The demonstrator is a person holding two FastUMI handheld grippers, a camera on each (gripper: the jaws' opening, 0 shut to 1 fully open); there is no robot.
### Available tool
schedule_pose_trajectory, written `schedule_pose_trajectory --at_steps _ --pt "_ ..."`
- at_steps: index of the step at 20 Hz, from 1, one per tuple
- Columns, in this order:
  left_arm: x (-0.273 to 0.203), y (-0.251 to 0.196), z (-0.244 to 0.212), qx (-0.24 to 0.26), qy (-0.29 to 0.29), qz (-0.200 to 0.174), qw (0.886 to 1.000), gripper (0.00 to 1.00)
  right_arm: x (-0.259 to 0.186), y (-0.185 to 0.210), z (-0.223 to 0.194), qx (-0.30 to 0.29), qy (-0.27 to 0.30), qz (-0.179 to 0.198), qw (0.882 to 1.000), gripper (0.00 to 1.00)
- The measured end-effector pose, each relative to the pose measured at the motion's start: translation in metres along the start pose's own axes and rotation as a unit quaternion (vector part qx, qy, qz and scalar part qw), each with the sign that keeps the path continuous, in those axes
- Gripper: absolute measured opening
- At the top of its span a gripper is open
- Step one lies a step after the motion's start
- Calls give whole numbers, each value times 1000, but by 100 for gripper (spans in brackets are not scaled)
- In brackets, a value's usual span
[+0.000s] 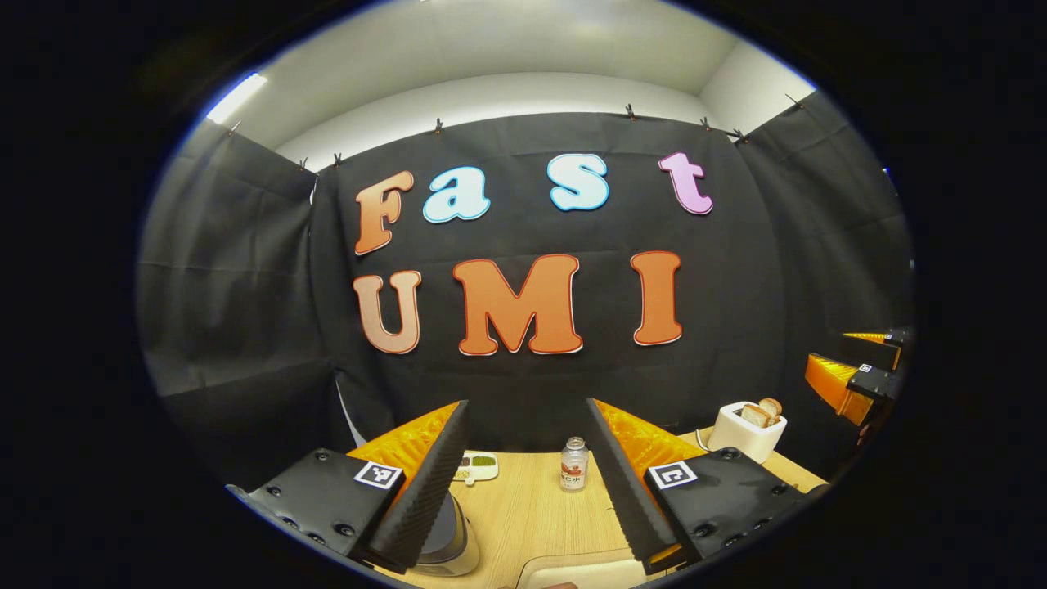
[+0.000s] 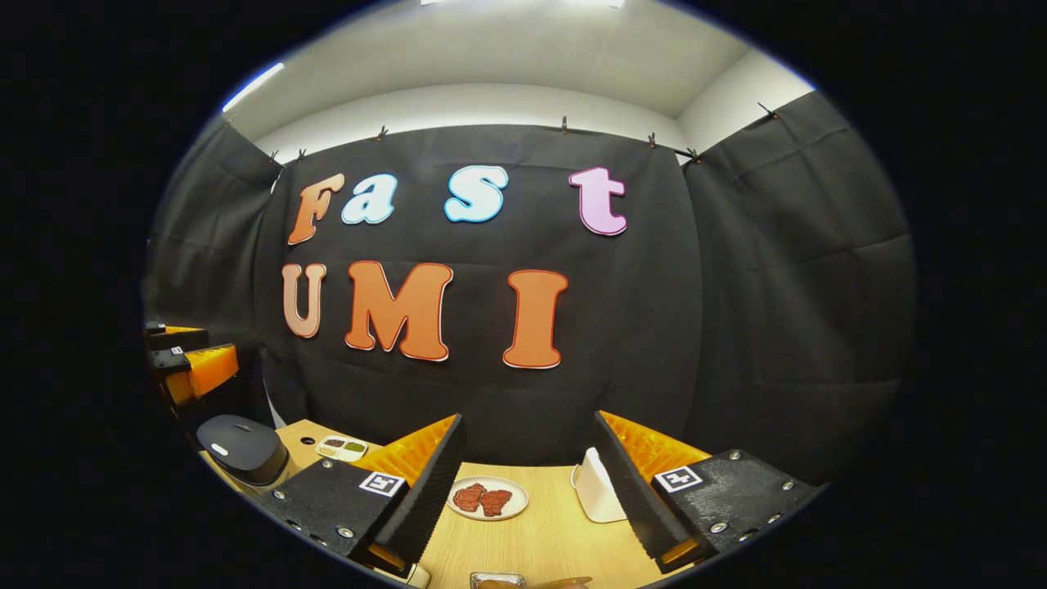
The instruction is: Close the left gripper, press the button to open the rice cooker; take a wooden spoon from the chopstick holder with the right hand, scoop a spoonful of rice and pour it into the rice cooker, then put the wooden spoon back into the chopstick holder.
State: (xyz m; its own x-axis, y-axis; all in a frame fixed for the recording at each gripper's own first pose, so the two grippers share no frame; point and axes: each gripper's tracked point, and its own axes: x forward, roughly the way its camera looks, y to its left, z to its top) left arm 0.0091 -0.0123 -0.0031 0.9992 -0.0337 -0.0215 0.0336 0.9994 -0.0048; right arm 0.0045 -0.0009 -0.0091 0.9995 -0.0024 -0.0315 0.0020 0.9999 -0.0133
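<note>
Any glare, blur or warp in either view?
Left gripper view: sharp, strong fisheye bend in the wall top, ceiling light blown out, bottle crisp. Right gripper view: same bend, even light, rice cooker dim near the edge.

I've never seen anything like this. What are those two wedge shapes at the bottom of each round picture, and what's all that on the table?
There is no robot here: a person holds a two-finger tool in each hand, and a wide-angle camera rides on each tool. The wedges are that tool's own fingers, seen from just behind.

In the left gripper view, the left gripper has its jaws apart and holds nothing. Beyond it, on the wooden table, stand a small bottle, a white toaster with bread in it, and a small divided dish. The other tool shows at the right edge.

In the right gripper view, the right gripper is also open and empty. Ahead lie a plate of reddish food and a white holder. At the far left sits the dark rice cooker, its lid down.
</note>
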Motion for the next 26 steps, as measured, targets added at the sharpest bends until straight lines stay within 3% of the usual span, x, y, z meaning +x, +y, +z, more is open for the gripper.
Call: schedule_pose_trajectory --at_steps 6,13,16,17,20,23,26 --pt "5 12 -3 4 5 18 1000 93 5 -4 -11 2 13 -4 1000 95" --pt "12 34 -19 11 36 52 998 7 2 -10 -25 3 28 -12 1000 95" --pt "15 42 -44 -28 89 52 994 2 1 -11 -27 6 29 -13 999 100" --pt "21 49 -50 -42 109 53 992 6 1 -13 -29 6 30 -16 999 95" --pt "26 72 -67 -78 162 62 982 6 2 -17 -32 6 34 -20 999 95" --pt "27 100 -95 -116 228 81 963 6 1 -22 -38 4 41 -26 999 100" --pt "28 124 -124 -132 297 98 941 6 1 -25 -46 6 51 -31 998 95"
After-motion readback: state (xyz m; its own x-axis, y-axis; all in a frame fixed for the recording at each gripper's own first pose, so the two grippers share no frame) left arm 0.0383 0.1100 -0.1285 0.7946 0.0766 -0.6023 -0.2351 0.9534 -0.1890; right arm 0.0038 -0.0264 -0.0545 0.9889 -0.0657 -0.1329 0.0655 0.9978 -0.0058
